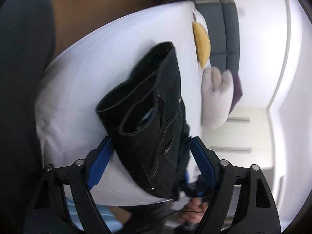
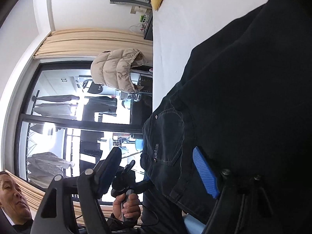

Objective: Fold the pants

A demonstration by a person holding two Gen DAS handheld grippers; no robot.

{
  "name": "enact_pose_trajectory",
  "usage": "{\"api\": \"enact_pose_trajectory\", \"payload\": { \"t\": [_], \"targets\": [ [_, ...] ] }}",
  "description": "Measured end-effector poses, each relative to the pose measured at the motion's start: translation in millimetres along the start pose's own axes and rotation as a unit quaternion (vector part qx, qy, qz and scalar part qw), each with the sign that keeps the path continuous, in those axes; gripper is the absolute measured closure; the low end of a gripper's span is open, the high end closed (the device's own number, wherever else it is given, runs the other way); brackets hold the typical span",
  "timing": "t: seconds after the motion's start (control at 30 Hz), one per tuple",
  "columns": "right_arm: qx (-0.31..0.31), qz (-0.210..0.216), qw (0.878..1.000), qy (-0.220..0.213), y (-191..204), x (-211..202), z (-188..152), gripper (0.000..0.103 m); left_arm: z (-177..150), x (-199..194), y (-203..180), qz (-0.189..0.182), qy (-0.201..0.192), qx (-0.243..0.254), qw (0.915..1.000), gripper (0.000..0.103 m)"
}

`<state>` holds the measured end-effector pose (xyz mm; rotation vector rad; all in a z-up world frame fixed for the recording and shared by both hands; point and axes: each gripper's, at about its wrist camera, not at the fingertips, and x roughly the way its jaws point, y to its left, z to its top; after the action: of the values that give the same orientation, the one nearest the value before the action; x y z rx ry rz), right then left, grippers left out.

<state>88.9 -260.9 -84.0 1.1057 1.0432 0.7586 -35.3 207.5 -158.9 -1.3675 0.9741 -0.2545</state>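
Note:
Black jeans [image 1: 148, 101] lie folded in a thick bundle on the white bed [image 1: 93, 62], with the leg hems at the far end and the waist near me. My left gripper [image 1: 150, 143] is open and straddles the waist end, its blue pads [image 1: 101, 159] standing clear of the cloth on both sides. In the right wrist view the jeans [image 2: 234, 78] fill the right side, back pocket toward me. My right gripper [image 2: 156, 152] is open at the bed's edge [image 2: 167, 39]. One of its pads [image 2: 204, 171] is over the denim, and the other finger hangs off the mattress.
A yellow cushion [image 1: 201, 42] and a pale grey plush pillow [image 1: 216, 93] lie by the dark grey headboard [image 1: 228, 29]. Beyond the bed are a glass door [image 2: 58, 117], a beige puffer jacket [image 2: 117, 68] and a seated person [image 2: 11, 195]. A hand [image 2: 126, 204] grips the other gripper's handle.

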Motion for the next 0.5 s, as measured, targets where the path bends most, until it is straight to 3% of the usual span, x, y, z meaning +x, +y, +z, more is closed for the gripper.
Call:
{"api": "enact_pose_trajectory", "payload": {
  "t": [0.1, 0.27, 0.47, 0.5],
  "targets": [
    [-0.001, 0.001, 1.0, 0.002, -1, -9, -2, 0.024, -3, -9, 12, -0.009, -0.011, -0.046, 0.9989, 0.028],
    [-0.01, 0.004, 1.0, 0.004, 3, -10, 2, 0.024, -9, -12, 0, 0.024, -0.013, 0.002, 0.9996, 0.028],
    [-0.009, 0.007, 1.0, 0.007, 1, -7, 0, 0.024, -4, 13, 2, -0.013, -0.02, -0.002, 0.9997, 0.03],
    [-0.012, 0.009, 1.0, 0.008, 2, -8, 0, 0.024, -4, 15, 0, -0.013, -0.02, 0.002, 0.9997, 0.038]
  ]
}}
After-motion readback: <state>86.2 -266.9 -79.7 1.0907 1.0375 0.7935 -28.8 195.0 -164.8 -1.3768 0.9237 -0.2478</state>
